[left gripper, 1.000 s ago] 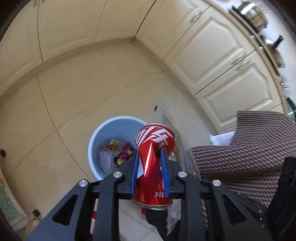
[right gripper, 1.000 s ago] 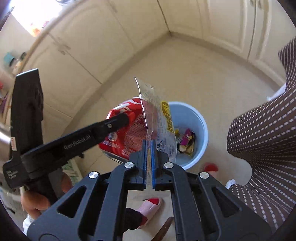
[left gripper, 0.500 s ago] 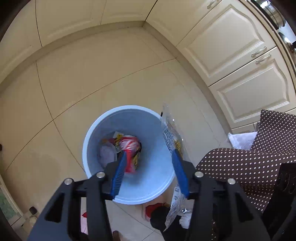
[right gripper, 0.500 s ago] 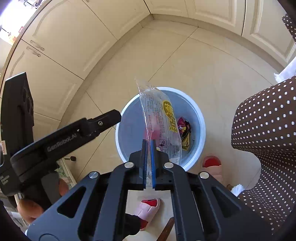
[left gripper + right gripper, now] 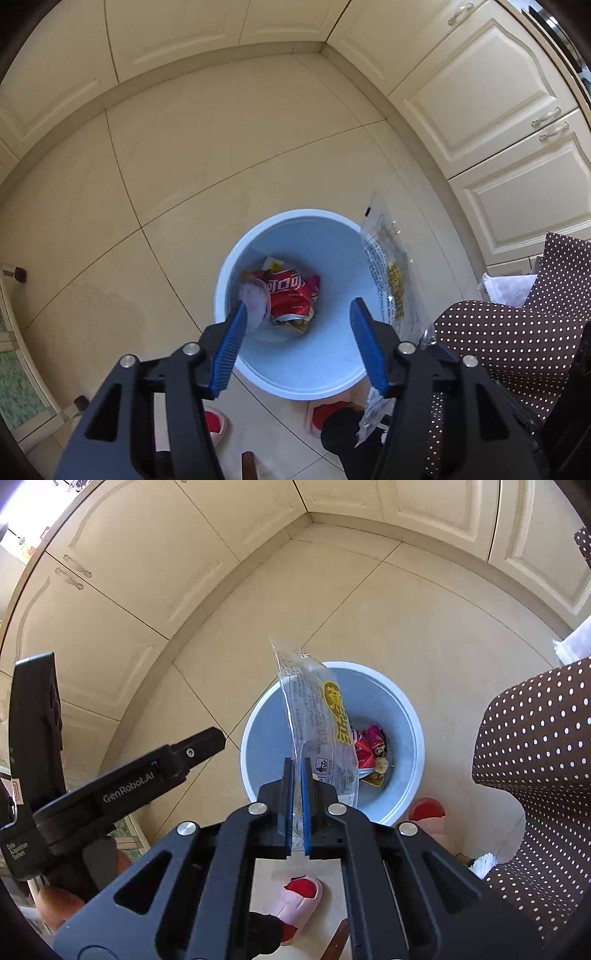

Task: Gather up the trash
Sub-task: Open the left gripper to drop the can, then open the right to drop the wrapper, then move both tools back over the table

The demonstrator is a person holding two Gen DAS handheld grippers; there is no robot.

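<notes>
A pale blue trash bin stands on the tiled floor below both grippers. A crushed red soda can lies inside it on other wrappers. My left gripper hangs over the bin, its jaws opening with nothing between them. My right gripper is shut on a clear plastic wrapper with yellow print, held upright above the bin. The same wrapper shows at the bin's right rim in the left wrist view. The left gripper's black body reaches in from the left in the right wrist view.
Cream cabinet doors line the floor's far and right sides. A person's brown dotted clothing fills the right. Pink slippers with red insides stand near the bin. A hand holds the left gripper.
The left gripper opened and the red can dropped into the bin. Both grippers sank closer to the bin. The right gripper kept its hold on the wrapper.
</notes>
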